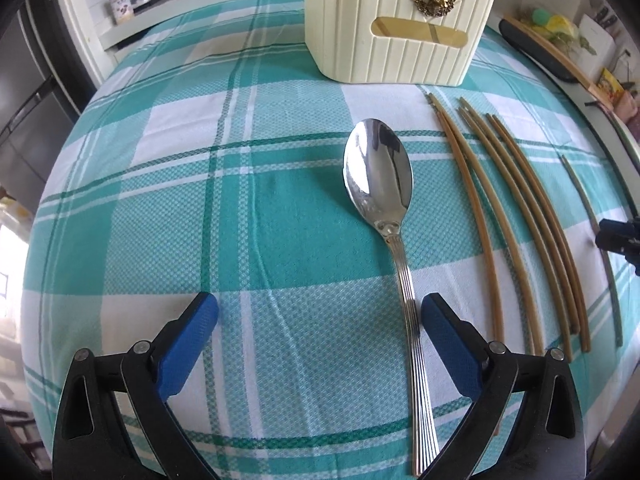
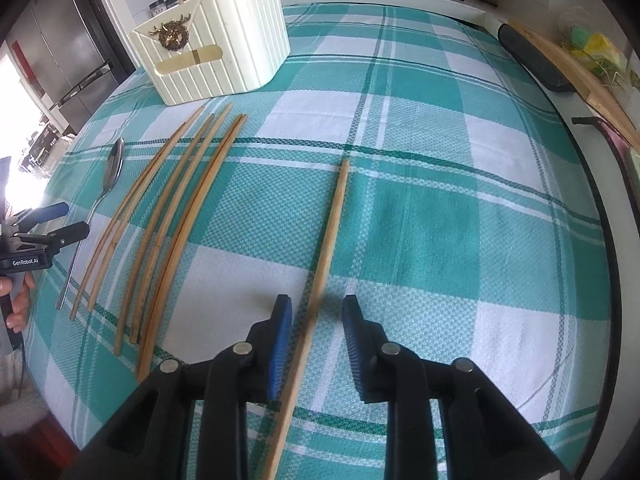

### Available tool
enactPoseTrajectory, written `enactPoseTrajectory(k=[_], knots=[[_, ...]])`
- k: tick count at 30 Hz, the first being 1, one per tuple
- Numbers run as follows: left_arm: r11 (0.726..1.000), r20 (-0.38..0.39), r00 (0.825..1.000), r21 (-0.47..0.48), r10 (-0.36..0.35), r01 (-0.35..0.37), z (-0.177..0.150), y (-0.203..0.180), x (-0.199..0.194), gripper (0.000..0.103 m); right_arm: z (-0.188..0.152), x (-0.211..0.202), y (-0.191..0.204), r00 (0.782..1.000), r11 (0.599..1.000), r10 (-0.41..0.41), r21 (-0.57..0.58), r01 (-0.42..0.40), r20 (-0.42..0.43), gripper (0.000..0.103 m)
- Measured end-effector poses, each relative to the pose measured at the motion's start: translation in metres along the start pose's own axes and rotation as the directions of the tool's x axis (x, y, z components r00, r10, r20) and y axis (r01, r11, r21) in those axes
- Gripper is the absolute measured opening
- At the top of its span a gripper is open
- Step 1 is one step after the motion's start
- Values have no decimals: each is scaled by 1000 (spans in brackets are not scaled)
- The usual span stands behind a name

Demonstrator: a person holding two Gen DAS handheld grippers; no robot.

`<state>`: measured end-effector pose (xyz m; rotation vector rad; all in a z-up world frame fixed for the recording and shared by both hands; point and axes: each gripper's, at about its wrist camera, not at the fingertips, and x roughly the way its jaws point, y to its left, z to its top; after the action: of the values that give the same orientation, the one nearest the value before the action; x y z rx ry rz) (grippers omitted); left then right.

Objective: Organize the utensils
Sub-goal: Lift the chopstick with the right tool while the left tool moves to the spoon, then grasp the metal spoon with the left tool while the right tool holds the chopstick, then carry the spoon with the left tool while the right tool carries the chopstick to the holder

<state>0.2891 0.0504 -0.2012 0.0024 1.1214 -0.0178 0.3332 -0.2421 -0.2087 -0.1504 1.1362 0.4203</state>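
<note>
Wooden chopstick (image 2: 326, 256) is lying alone on the checked cloth (image 2: 440, 208), running between the fingers of the right gripper (image 2: 316, 312), whose jaws are standing partly open and gripping nothing; being thin and round, it is likely rolling aside or tilting if pinched off-centre. Left gripper (image 1: 320, 312) is gaping wide, empty, its right finger just beside the shiny spoon (image 1: 380, 176) handle, so a one-sided close is risking pushing it toward the other chopsticks (image 1: 516, 216), near the cream holder (image 1: 396, 24) at the far end.
</note>
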Motion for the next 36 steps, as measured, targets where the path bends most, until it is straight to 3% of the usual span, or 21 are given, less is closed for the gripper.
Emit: enactPoseTrajectory(k=[4, 8, 11, 13, 14, 15, 19, 23, 30, 36], knots=[[997, -7, 1000, 74, -5, 6, 19, -16, 9, 101, 15, 8, 5, 999, 999, -29, -33, 28, -36, 34], [998, -9, 1000, 62, -12, 13, 39, -23, 19, 98, 33, 14, 3, 998, 1000, -14, -18, 13, -63, 34], [999, -4, 1000, 35, -8, 9, 53, -24, 18, 73, 52, 23, -4, 997, 1000, 8, 26, -6, -79, 34], [1000, 9, 1000, 30, -8, 8, 58, -25, 16, 43, 65, 28, -8, 996, 998, 14, 55, -10, -83, 30], [1000, 10, 1000, 31, -4, 4, 60, -25, 17, 43, 72, 31, -10, 997, 998, 10, 63, -5, -79, 24], [1000, 16, 1000, 29, -11, 11, 61, -24, 17, 42, 77, 34, -14, 998, 997, -3, 72, 9, -71, 6], [999, 52, 998, 17, -34, 33, 61, -15, 7, 42, 90, 32, -31, 998, 985, 59, 166, -54, -28, 6], [997, 153, 985, -4, -79, 80, 52, -2, -40, 42, 83, -16, -25, 988, 981, 99, 155, -117, 119, 6], [991, 307, 943, 32, -130, 126, 40, 5, -118, 42, 54, -120, 14, 928, 993, 91, 42, -114, 362, 6], [986, 389, 906, 32, -165, 166, 36, 10, -154, 42, 41, -154, 35, 891, 994, 101, -1, -112, 442, 6]])
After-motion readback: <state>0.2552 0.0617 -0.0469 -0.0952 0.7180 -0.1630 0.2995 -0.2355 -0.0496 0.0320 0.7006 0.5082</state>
